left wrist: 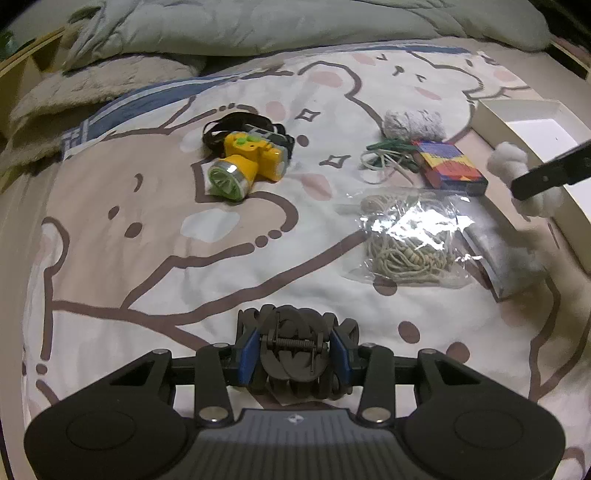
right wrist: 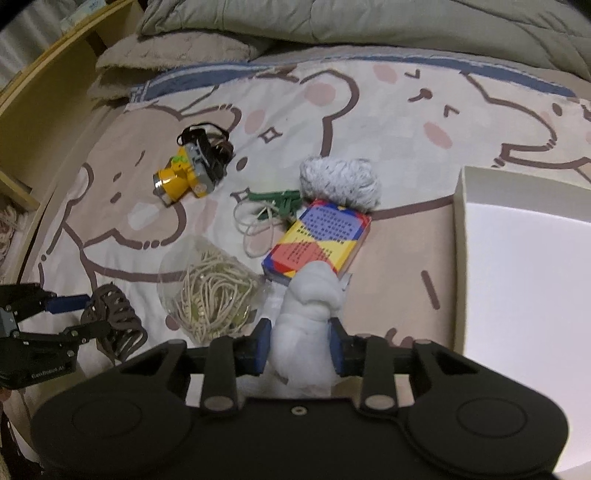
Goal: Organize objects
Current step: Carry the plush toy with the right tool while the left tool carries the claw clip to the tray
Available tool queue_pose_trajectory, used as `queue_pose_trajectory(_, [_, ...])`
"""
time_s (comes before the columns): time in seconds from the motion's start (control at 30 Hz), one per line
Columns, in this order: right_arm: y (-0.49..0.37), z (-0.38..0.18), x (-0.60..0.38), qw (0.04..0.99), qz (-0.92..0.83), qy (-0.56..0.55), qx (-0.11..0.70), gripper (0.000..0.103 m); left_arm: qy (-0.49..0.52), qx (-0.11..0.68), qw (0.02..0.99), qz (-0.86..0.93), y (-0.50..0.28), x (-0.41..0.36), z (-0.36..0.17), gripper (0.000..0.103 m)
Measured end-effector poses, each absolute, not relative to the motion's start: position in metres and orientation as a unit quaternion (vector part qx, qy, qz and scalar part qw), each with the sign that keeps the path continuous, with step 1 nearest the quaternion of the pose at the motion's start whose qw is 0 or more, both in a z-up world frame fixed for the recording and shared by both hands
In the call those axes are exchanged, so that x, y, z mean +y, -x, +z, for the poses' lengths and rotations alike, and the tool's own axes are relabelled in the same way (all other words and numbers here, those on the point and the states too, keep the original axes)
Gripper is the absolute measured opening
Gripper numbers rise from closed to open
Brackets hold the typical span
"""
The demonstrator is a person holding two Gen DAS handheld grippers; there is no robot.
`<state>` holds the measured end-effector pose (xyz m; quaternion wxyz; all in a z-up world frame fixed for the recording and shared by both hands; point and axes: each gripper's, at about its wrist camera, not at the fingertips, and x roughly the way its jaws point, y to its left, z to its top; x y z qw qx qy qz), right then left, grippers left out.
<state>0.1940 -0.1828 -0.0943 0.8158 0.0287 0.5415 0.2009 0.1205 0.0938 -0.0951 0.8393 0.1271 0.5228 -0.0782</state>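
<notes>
My left gripper [left wrist: 294, 347] is shut on a dark hair claw [left wrist: 291, 332], its blue pads pressing both sides just above the bedsheet. The right wrist view shows that claw [right wrist: 118, 325] at the lower left. My right gripper [right wrist: 300, 343] is shut on a white cotton wad [right wrist: 310, 295], which bulges up over a colourful box [right wrist: 321, 240]. In the left wrist view the same wad [left wrist: 508, 162] hangs beside a white open box [left wrist: 535, 125], with one black finger across it.
On the cartoon bedsheet lie a yellow headlamp [left wrist: 243, 166], a clear bag of cord [left wrist: 406, 236], loose bands with a green clip [left wrist: 388, 155], a grey yarn ball [left wrist: 413, 123] and a grey packet [left wrist: 495, 254]. A quilt [left wrist: 295, 26] is bunched at the far end.
</notes>
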Motion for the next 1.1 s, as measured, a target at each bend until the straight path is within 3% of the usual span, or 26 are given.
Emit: queue_pose_trajectory(1.1, [-0.167, -0.018, -0.258, 0.899, 0.208, -0.034, 0.384, 0.034, 0.022, 0.393, 0.919, -0.013, -0.124, 0.022, -0.001, 0.043])
